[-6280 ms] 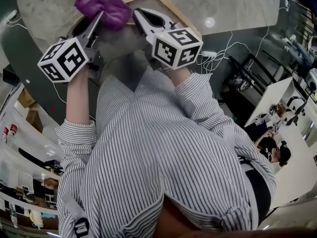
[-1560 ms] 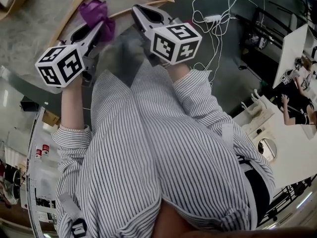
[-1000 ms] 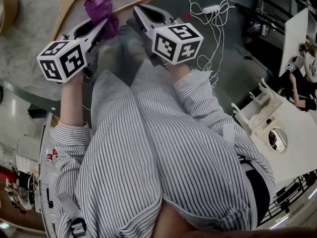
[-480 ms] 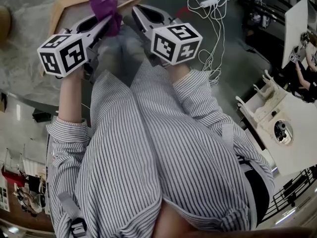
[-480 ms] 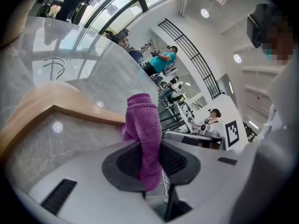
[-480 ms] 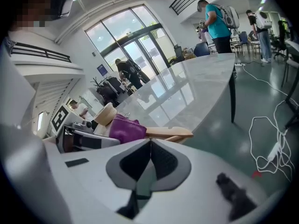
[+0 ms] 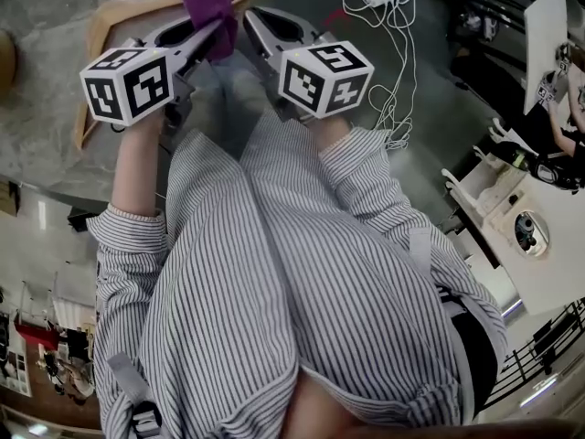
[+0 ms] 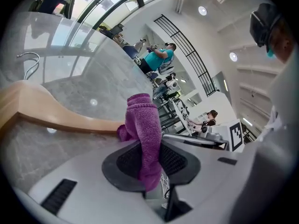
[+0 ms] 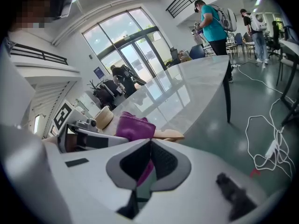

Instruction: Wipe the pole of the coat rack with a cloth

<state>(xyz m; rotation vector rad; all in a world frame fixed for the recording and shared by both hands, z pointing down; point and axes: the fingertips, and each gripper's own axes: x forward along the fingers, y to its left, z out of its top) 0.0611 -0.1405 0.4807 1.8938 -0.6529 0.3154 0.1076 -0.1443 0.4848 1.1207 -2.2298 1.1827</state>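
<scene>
Evidently early: the left tool (image 8: 150,144) is clamped on the purple cloth (image 8: 142,118) just above the wooden hanger (image 8: 56,115) lying on the worktop (image 8: 93,80), the right tool (image 9: 150,146) near that hanger is closed and empty, and no rack pole shows, so all wiping seems left.

Head view is shot from above, steeply down; left gripper (image 7: 222,28) & right gripper (image 7: 250,16) are seen near the top. Each gripper view is aimed close along its own jaws, across a grey marble tabletop (image 8: 88,83). A purple knitted cloth (image 7: 208,3) is shared by all 3 views.
</scene>
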